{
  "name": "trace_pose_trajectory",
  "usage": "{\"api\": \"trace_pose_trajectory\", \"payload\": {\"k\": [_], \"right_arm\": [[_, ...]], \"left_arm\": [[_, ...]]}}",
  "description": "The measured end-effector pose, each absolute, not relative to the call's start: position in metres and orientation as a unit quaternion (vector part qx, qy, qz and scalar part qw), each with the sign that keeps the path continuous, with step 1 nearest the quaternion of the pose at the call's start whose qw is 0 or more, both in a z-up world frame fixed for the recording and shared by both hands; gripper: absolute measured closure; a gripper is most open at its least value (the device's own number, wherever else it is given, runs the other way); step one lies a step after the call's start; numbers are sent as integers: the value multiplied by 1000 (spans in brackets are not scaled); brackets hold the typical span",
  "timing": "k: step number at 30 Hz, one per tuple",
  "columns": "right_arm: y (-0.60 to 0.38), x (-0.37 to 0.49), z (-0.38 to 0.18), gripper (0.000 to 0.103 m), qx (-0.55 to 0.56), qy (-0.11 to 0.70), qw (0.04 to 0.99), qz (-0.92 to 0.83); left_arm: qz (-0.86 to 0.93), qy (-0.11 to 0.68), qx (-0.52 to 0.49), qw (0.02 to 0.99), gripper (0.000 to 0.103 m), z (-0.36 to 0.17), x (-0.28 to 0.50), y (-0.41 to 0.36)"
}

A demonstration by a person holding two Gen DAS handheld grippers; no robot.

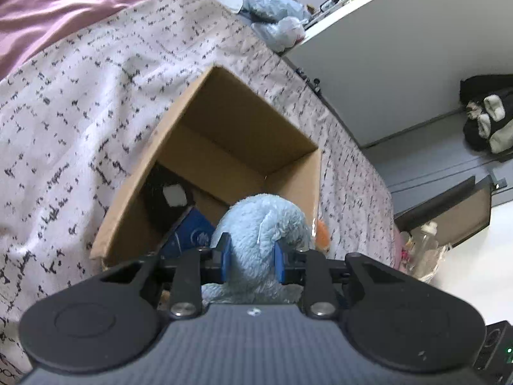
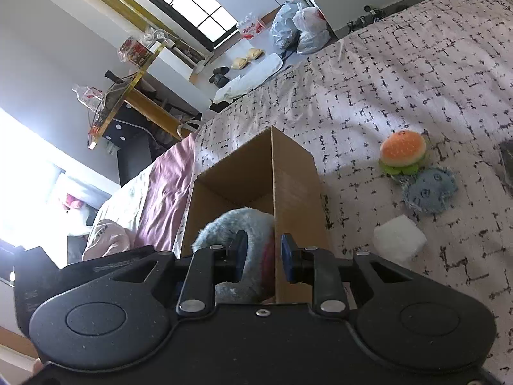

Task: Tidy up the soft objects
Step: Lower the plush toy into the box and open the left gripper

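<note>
An open cardboard box [image 1: 239, 93] stands on the patterned bedspread. Inside it lie a black plush with a white patch [image 1: 170, 194] and a dark blue item [image 1: 190, 234]. My left gripper [image 1: 251, 256] is shut on a light blue plush toy [image 1: 263, 224], held at the box's near edge. In the right wrist view my right gripper [image 2: 261, 258] is shut on the box's wall [image 2: 295, 176], with the blue plush [image 2: 231, 224] just inside. A burger plush [image 2: 403, 154], a denim round toy [image 2: 429, 194] and a white sponge cube [image 2: 399, 239] lie on the bed to the right.
The bedspread [image 1: 64, 112] spreads around the box, with a pink sheet [image 1: 57, 3] at the far side. Plastic bags [image 1: 277, 19] sit past the bed's end. A white cabinet [image 1: 384, 48] and black slippers [image 1: 487, 118] stand to the right.
</note>
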State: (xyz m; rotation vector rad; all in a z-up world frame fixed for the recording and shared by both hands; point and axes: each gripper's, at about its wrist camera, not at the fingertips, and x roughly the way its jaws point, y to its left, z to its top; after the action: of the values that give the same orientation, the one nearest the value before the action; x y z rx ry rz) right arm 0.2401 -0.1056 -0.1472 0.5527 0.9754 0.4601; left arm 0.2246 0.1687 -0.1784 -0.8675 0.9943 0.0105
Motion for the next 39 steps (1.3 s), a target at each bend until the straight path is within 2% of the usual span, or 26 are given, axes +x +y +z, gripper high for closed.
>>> {"api": "trace_pose_trajectory", "payload": {"k": [6,9,10,13,17,19,21,28,36,39], "right_arm": [[-119,234,-146,78,257,463,822,211],[-126,232,-147,78,259,465,821,205],[-129,231,-147,78,259,465,821,204],[-137,229,-147,75,262,464,822,200],[-148,226,-146,71,266,463,822,196],[-152,224,-145,66,266,463,823,197],[-159,222,-141,52,263,459,826,196],[-180,217,-130,50,252,445,833,209],[-208,209,-122,33,214,431,852,205],[-218,206,-121,23,208,420,859,205]], "left_arm": [[0,483,-370,794,75,-185,233,152],[12,497,-334,801,71,-180,240,145],[13,495,-327,805,68,-177,240,143],[7,483,-320,815,49,-167,239,140],[2,464,-294,836,41,-146,236,135],[2,461,-280,842,35,-137,232,131],[8,459,-270,846,32,-130,230,126],[12,466,-226,855,32,-117,213,102],[-2,478,-196,856,31,-108,208,72],[-6,480,-187,857,16,-107,208,60]]}}
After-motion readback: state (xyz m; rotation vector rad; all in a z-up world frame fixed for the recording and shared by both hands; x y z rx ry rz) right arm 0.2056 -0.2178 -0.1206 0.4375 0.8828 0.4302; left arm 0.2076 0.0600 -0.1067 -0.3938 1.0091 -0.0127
